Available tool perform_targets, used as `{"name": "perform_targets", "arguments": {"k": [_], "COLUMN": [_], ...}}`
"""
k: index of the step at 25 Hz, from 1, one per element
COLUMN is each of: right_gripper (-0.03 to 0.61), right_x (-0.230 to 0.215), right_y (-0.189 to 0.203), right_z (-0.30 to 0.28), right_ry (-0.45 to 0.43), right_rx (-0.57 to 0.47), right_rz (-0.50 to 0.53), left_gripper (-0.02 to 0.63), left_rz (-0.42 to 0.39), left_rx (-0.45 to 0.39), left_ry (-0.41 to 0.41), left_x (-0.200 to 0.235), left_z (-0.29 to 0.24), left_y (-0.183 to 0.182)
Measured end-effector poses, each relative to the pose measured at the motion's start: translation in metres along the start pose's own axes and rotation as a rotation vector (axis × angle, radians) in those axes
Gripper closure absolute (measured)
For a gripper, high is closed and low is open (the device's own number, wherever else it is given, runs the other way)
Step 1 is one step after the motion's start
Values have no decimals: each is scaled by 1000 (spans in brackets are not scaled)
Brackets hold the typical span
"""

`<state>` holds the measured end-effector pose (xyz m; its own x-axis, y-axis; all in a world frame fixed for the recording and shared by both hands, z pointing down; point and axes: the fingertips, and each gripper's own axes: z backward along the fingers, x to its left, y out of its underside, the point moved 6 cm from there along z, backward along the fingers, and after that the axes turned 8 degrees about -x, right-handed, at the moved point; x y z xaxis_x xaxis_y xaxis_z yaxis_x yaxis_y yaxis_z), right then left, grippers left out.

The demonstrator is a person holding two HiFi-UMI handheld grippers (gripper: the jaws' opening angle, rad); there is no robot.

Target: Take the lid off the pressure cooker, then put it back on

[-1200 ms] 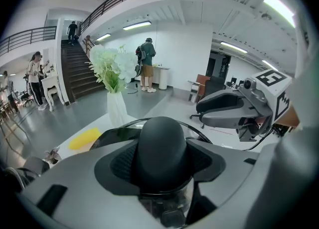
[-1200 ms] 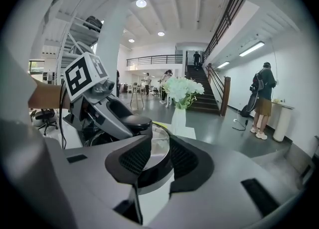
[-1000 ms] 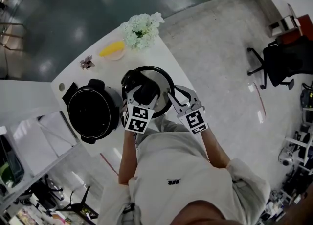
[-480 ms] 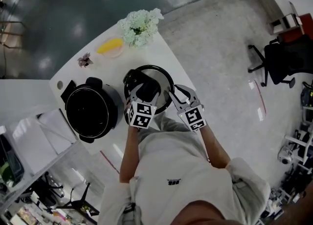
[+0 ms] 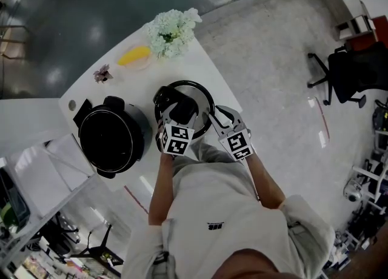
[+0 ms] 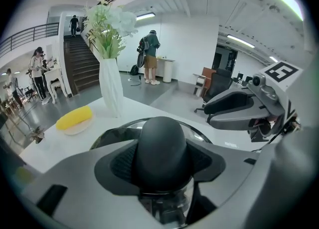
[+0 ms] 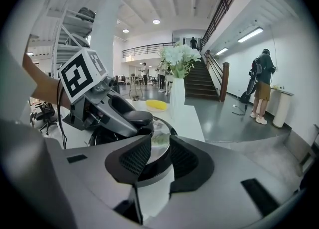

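The open black pressure cooker stands on the white table at the left. Its round glass lid hangs low over the table just right of it. My left gripper is shut on the lid's black knob, which fills the space between its pads. My right gripper sits at the lid's right rim. Its jaws stand a narrow gap apart, and the rim shows through that gap. The frames do not show whether the lid touches the table.
A white vase of pale flowers and a yellow item on a small dish stand at the table's far side. A small dried flower lies near the cooker. The table's edge runs just right of the lid. An office chair stands far right.
Both grippers and the lid have sunk together toward the table. The left gripper's hold on the knob is unchanged.
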<state>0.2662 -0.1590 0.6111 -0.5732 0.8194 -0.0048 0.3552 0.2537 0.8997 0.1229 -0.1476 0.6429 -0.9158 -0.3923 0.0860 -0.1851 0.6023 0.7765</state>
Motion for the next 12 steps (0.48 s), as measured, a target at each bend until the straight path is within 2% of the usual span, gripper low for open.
{"name": "perform_targets", "arguments": {"k": [12], "right_gripper": [459], "right_x": [-1], "right_y": [14], "right_z": [-10], "right_ry": [0], "right_rx": [39], "right_rz": [4], "left_gripper": [328], "left_rz": [-9], "left_rx": [17], "left_ry": [-2], "left_x": [0], "left_z": [-16], "left_y": [17]}}
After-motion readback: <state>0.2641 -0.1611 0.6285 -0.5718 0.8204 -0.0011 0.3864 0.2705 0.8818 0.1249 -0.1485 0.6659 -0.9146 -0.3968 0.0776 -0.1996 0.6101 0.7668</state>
